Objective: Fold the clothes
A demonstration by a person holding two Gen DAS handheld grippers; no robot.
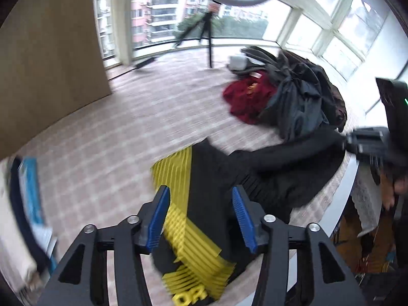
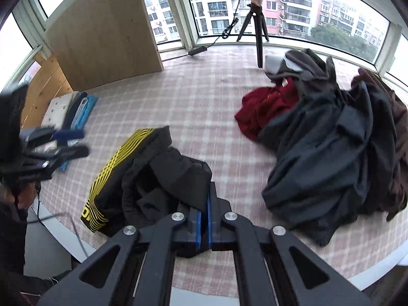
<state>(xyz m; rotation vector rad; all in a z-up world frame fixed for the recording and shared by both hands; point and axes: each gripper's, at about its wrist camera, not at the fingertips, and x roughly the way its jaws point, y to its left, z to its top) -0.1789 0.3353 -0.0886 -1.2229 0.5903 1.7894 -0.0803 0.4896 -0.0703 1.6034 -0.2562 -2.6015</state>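
Observation:
A black garment with a yellow-striped waistband [image 2: 153, 178] lies crumpled on the checked tablecloth near the front edge; in the left wrist view [image 1: 216, 191] it lies just ahead of and under the fingers. My left gripper [image 1: 201, 204] is open above the waistband, its blue pads apart and holding nothing; it shows blurred at the left of the right wrist view [image 2: 68, 142]. My right gripper [image 2: 207, 196] is shut on the black garment's right edge; it also appears at the right of the left wrist view [image 1: 357, 145].
A pile of unfolded clothes, dark grey [image 2: 331, 148], red [image 2: 265, 107] and brown, lies at the right of the table. Folded clothes [image 2: 74, 109] are stacked at the left. A wooden board [image 2: 102, 30] and a tripod [image 2: 257, 30] stand at the back by the windows.

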